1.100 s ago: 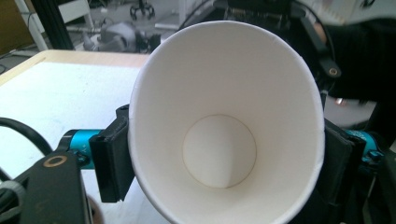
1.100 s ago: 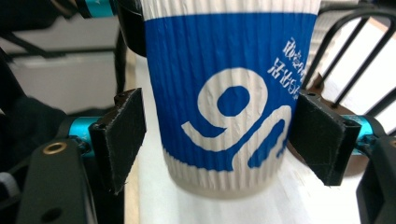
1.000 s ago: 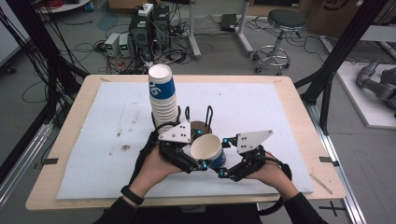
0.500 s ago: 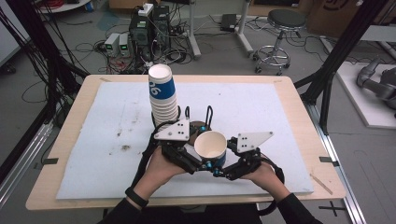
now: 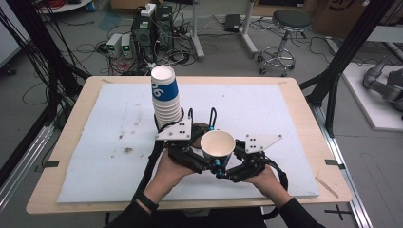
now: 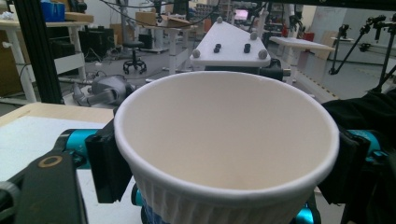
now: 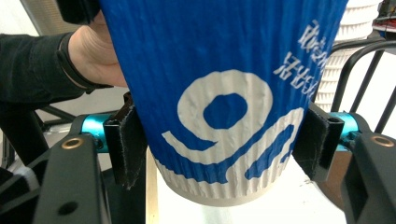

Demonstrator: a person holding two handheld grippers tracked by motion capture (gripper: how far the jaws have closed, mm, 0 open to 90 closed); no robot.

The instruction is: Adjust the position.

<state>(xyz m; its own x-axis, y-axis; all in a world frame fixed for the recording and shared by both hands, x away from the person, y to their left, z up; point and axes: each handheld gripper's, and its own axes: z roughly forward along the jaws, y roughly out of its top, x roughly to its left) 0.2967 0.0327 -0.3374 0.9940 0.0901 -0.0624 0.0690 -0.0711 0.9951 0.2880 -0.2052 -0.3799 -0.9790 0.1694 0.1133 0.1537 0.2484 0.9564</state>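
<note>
High view: a tall stack of paper cups (image 5: 165, 97) stands on the white mat (image 5: 95, 142) of the worktop (image 5: 62, 114), just behind the left gripper (image 5: 202, 159). Cables, power boxes and a stool (image 5: 284, 28) crowd the floor beyond. Between both hands, near the front edge, a single paper cup (image 5: 217, 146) is held upright, mouth open, white inside. The right gripper (image 5: 228, 166) meets it from the right; the jaw tips are hidden under the cup.

Left gripper view: the cup's white rim (image 6: 224, 140) takes up most of the picture, ribbed below; black pads (image 6: 109, 163) sit against both sides, and these jaws have just been closing on the cup. Its base is cut off.

Right gripper view: the right gripper's pads (image 7: 128, 144) pinch the cup's blue wall with white lettering (image 7: 224, 121), near its white ribbed foot. The top is cut off; a hand (image 7: 95, 51) is behind
</note>
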